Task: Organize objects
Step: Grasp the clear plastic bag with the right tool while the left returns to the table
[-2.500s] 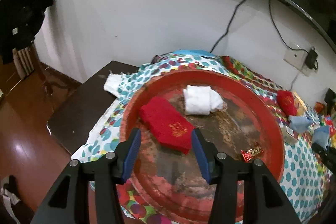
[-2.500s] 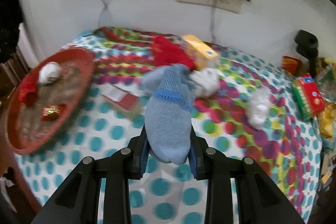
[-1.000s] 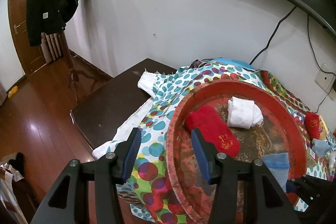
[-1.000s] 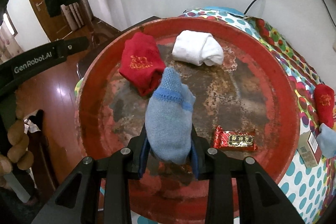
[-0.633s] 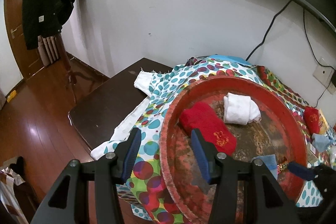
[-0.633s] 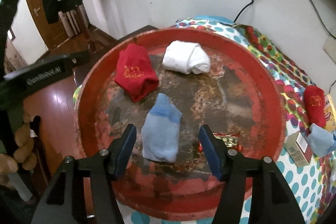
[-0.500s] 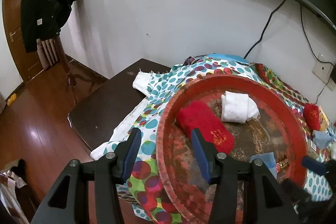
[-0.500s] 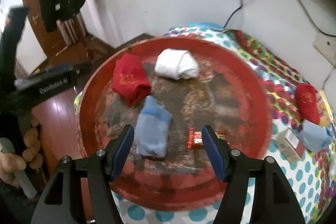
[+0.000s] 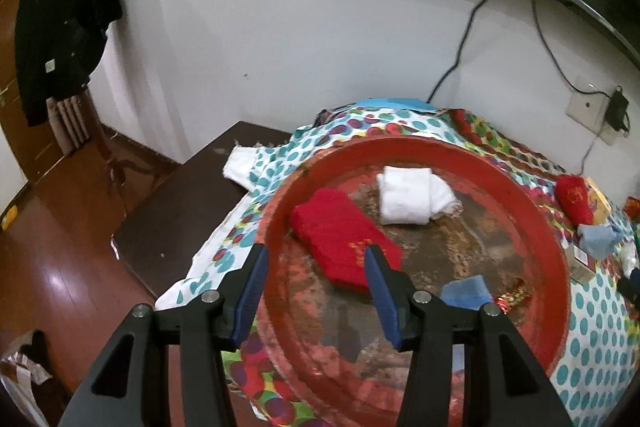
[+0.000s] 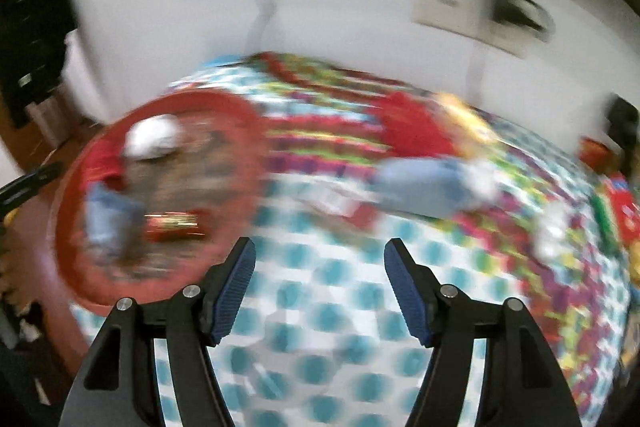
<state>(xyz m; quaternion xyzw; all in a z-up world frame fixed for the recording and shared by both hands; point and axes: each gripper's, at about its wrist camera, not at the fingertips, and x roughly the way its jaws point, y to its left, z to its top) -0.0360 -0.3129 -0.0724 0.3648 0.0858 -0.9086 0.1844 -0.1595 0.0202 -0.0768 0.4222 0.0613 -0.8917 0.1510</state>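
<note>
A round red tray [image 9: 536,211] holds a rolled red sock [image 9: 340,231], a rolled white sock [image 9: 412,195], a blue sock [image 9: 464,291] and a red candy wrapper [image 9: 514,295]. My left gripper [image 9: 316,279] is open and empty above the tray's near left rim. My right gripper [image 10: 320,279] is open and empty over the dotted cloth, right of the tray [image 10: 256,147]; this view is blurred. Another blue sock [image 10: 424,187] and red sock [image 10: 408,123] lie on the cloth ahead of it.
The dotted tablecloth [image 10: 320,327] covers the table; a dark bare corner [image 9: 180,211] sticks out at left above the wooden floor. A small box [image 10: 336,203], a white sock [image 10: 552,227] and snack packs [image 10: 616,211] lie on the cloth. A wall socket [image 9: 592,107] sits behind.
My right gripper opened and left the blue sock in the tray, then swung right, away from the tray. My left gripper has stayed open over the tray's left rim.
</note>
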